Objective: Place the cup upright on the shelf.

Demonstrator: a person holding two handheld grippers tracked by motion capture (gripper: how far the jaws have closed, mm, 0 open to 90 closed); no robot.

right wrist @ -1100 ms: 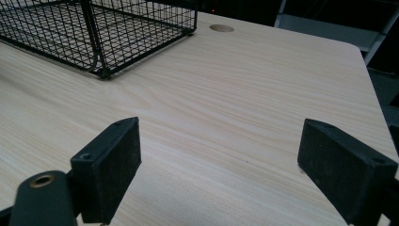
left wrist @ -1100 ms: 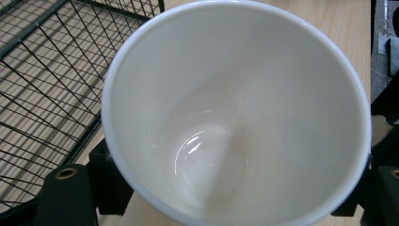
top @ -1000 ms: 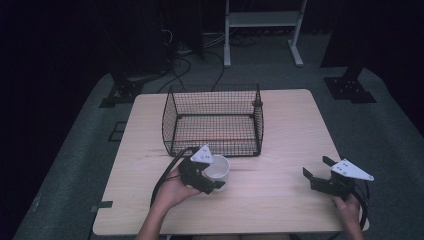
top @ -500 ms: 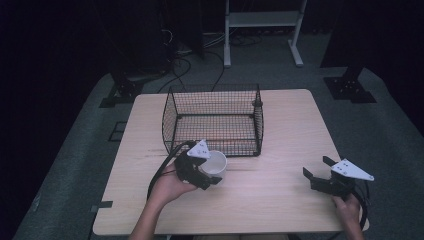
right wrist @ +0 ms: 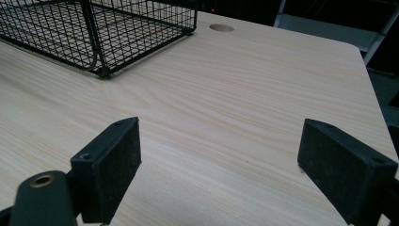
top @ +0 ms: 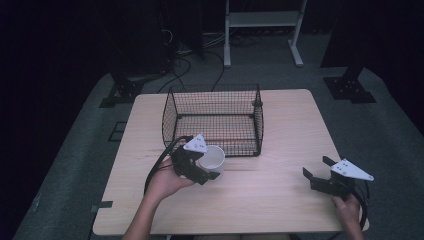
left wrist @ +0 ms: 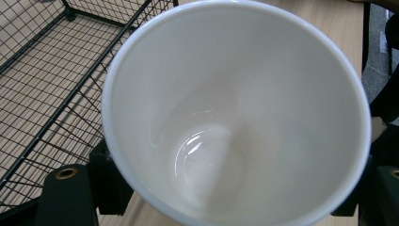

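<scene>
Well, the pale wooden surface (top: 270, 192) sits in a dark room; left tool (top: 206, 169) apparently grips a white cup (top: 213, 157) beside the wire basket (top: 215, 120), right tool (top: 320, 175) gapes wide.

cup (left wrist: 235, 113): white, glossy, smooth, ceramic-looking
basket (top: 215, 117): thin black wire mesh, metal
table (right wrist: 244, 94): pale wood grain, matt, smooth
right gripper (right wrist: 221, 169): matt black pads, plastic-looking, at 4 o'clock on the table
floor (top: 390, 125): grey, matt, carpet-like
</scene>
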